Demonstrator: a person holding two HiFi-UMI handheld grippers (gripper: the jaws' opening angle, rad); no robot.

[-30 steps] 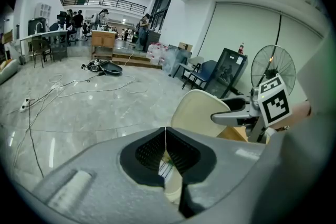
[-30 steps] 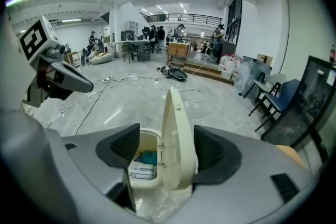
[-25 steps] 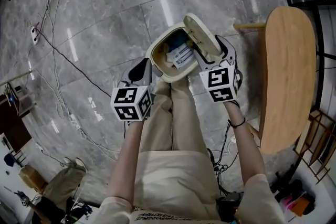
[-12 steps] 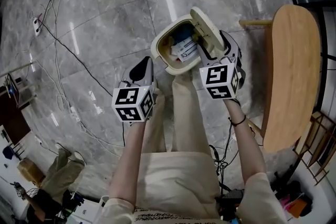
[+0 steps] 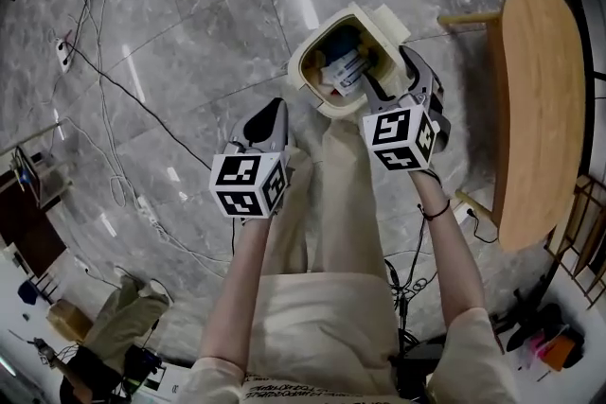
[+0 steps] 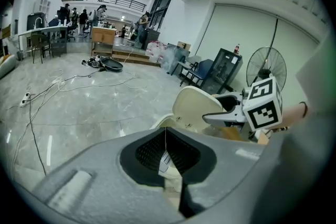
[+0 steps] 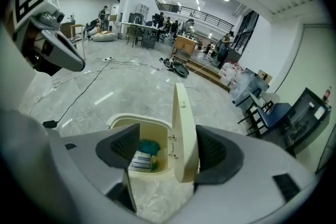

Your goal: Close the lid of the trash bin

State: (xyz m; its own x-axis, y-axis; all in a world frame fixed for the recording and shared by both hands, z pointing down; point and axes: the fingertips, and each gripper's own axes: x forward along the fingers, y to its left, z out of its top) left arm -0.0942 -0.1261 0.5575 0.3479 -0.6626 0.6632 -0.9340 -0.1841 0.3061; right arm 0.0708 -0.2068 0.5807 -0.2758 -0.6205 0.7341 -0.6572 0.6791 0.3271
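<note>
Head view gives us the cream trash bin (image 5: 305, 76) on the grey floor (image 5: 189, 33), just ahead of the person's knees, its lid (image 5: 383, 20) standing upright. Our right gripper (image 5: 400, 76) has its jaws released and spread, with the lid's edge between them; we cannot tell whether a pad touches it. Our left gripper (image 5: 273, 109), near the bin, has its jaws clenched on nothing.

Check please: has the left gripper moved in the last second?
Yes. The left gripper has drawn back from the trash bin, toward the person: its tip was at the rim before, and now floor shows between them.
</note>
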